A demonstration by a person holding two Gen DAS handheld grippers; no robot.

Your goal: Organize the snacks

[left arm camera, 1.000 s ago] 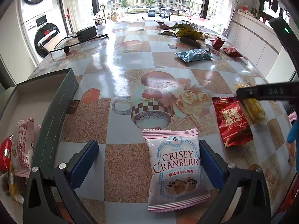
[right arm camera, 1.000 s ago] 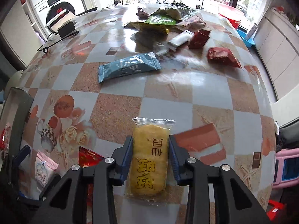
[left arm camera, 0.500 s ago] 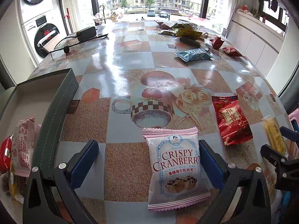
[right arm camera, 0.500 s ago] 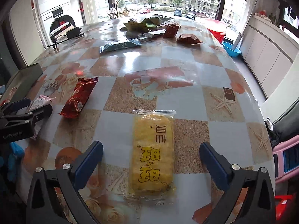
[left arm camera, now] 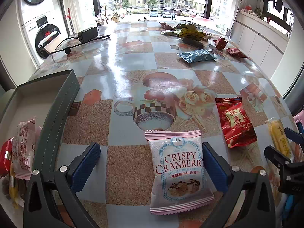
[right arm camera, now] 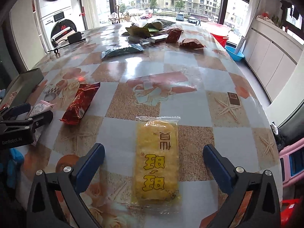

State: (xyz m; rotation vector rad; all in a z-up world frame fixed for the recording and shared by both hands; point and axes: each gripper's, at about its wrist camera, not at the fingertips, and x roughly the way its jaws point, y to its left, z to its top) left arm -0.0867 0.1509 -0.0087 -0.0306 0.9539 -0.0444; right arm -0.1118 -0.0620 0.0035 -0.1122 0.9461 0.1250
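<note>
The right gripper (right arm camera: pixel 153 159) stands spread over the flat yellow cracker packet (right arm camera: pixel 157 160) lying free on the checked table (right arm camera: pixel 190 72); the left gripper (left arm camera: pixel 151 160), also spread, brackets the pink cranberry nougat packet (left arm camera: pixel 179 169); next, seemingly, pinch it and carry it to the grey box (left arm camera: pixel 55 114).

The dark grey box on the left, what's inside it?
Inside the dark grey cardboard box lie a pink-and-white snack packet, a red wrapper and something yellow. The box wall and the picture's edge hide whatever else is in there.
</note>
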